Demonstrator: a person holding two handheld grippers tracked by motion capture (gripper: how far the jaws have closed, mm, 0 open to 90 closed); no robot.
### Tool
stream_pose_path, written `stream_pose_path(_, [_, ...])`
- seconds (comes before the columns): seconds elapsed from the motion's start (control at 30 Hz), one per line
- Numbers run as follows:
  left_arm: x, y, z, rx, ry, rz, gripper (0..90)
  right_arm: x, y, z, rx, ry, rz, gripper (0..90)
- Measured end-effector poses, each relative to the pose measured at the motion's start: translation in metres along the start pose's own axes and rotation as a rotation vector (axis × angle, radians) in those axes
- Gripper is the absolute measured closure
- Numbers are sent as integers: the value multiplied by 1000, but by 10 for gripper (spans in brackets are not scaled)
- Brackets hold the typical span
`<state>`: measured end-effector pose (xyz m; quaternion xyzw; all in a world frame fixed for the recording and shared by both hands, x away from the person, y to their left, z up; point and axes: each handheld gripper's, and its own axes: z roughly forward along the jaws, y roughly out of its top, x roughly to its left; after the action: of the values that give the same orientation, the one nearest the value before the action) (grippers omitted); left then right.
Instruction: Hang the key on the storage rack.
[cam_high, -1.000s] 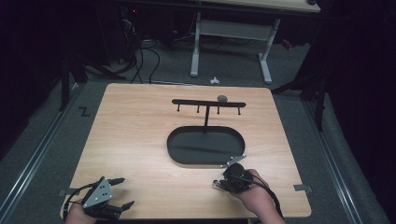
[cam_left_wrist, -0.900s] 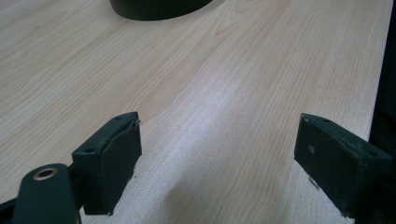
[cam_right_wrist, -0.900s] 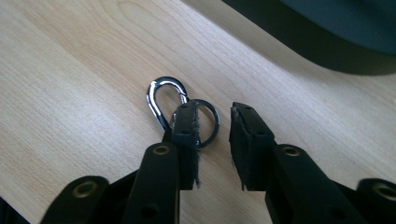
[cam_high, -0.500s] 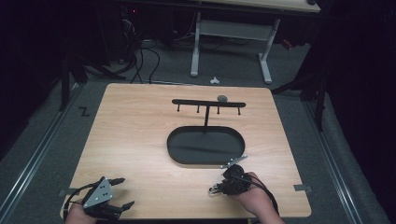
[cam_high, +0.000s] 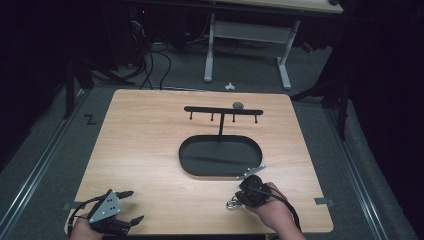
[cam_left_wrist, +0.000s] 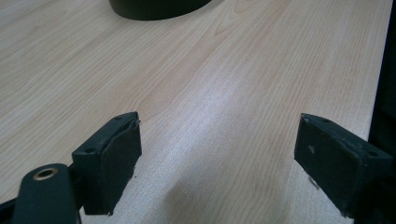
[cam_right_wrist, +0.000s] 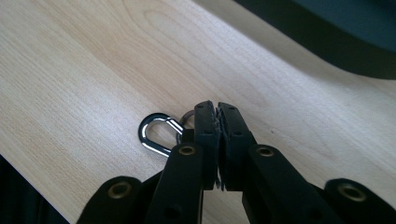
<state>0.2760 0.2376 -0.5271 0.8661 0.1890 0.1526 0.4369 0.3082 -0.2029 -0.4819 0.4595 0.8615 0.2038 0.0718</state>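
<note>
A: Right claw (cam_right_wrist: 217, 122), near edge of the wooden surface (cam_high: 150, 150), right of centre. Jaws have just been closing and now meet pad to pad. Clenched.

B: On anything?

A: Cannot tell. A shiny metal clip (cam_right_wrist: 156, 134), carabiner-like, lies on the surface touching the left side of the jaws; a small ring joins it there and runs under the claw. In the high view the clip (cam_high: 232, 203) shows at the claw's tip.

B: Left claw?

A: Left claw (cam_left_wrist: 215, 154) at the near left corner, released, pads wide apart over bare wood.

B: Surroundings?

A: Black oval tray (cam_high: 190, 155) just beyond the right hand (cam_high: 272, 212); a black hook rack (cam_high: 222, 111) stands at the tray's far rim.
</note>
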Motion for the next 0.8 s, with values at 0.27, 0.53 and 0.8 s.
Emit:
stream_pose_path(0.27, [0, 0, 0, 1, -1, 1, 154, 1, 2, -7, -30, -19, -6, 886])
stream_pose_path(0.53, [0, 0, 0, 1, -2, 0, 154, 2, -1, 0, 4, -12, -12, 852])
stream_pose_path(0.8, [0, 0, 0, 1, -3, -2, 154, 2, -4, 5, 23, -24, 18, 882])
